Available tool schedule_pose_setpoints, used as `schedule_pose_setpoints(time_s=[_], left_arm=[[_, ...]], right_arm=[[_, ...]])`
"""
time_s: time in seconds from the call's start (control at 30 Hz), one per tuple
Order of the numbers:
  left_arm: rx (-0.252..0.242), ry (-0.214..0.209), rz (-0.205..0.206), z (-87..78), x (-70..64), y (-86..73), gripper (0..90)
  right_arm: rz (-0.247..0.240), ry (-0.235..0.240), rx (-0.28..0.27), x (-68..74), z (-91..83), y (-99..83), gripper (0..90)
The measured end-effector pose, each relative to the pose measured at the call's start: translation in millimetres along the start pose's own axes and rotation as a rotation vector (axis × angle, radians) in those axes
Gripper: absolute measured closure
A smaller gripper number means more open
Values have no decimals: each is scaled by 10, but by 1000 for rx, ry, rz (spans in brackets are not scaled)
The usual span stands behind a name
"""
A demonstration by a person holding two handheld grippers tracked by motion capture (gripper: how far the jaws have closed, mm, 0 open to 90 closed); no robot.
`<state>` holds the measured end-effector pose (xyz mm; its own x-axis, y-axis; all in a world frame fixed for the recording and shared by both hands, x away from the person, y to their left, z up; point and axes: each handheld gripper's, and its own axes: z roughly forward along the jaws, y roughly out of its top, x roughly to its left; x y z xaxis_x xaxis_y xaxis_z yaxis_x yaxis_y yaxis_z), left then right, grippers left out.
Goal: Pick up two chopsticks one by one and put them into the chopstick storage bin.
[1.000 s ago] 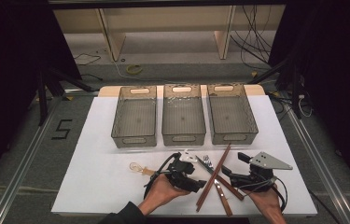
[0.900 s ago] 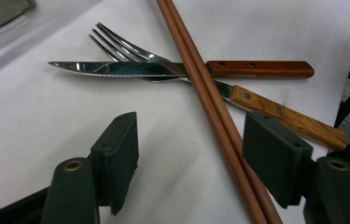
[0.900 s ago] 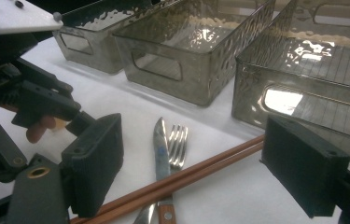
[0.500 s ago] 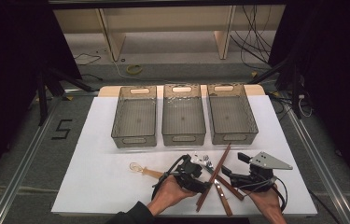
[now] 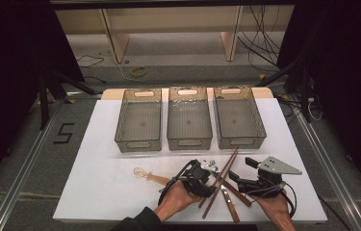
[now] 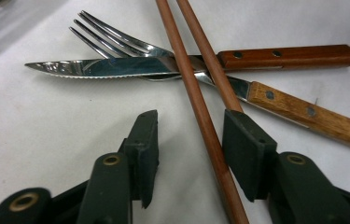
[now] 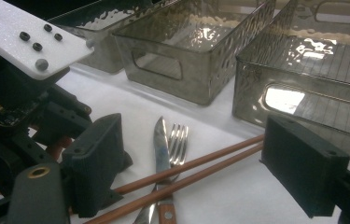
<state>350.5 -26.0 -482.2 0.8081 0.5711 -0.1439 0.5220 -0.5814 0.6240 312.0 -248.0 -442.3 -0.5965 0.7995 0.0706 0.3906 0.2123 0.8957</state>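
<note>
Wooden chopsticks (image 6: pixel 196 93) run up between the jaws of my left hand-held gripper (image 6: pixel 189 140). The jaws stand apart, and one stick passes through the gap close to the right-hand jaw without either jaw pressing on it; the second stick's end lies just before the tip of that same jaw. Both sticks lie on the white surface (image 6: pixel 46 126) and cross over a knife (image 6: pixel 116 66) and a fork (image 6: pixel 116 42), each with a riveted wooden handle.

My right hand-held gripper (image 7: pixel 191 163) is wide open too, with the same pair of sticks lying slantwise between its jaws, well clear of the far jaw and running in beside the near one. It grips nothing.

From the left gripper view I can read the knife's serrated edge and the handle rivets, which the high view blurs to small brown strokes. From the right gripper view I see the dimpled walls and cut-out handles of the grey bins (image 7: pixel 196 51) behind the cutlery, and my left hand-held gripper with its white plate at the frame's left. In the high view three bins (image 5: pixel 189 118) stand side by side, with a pale spoon-like thing (image 5: pixel 149 177) lying left of my left hand (image 5: pixel 175 199).
</note>
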Motion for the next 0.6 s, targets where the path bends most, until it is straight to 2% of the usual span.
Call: schedule_pose_setpoints(time_s=[0.07,0.23,0.3,0.6], left_arm=[[6,12,16,0,-6,3,583],[10,15,13,-2,13,8,637],[14,25,25,-5,19,7,665],[12,28,16,-10,70,4,777]], right_arm=[[-1,0,0,-1,0,0,219],[-1,-1,1,-1,-1,0,222],[-2,-1,1,-1,-3,1,223],[-4,-1,-1,-2,-5,2,225]])
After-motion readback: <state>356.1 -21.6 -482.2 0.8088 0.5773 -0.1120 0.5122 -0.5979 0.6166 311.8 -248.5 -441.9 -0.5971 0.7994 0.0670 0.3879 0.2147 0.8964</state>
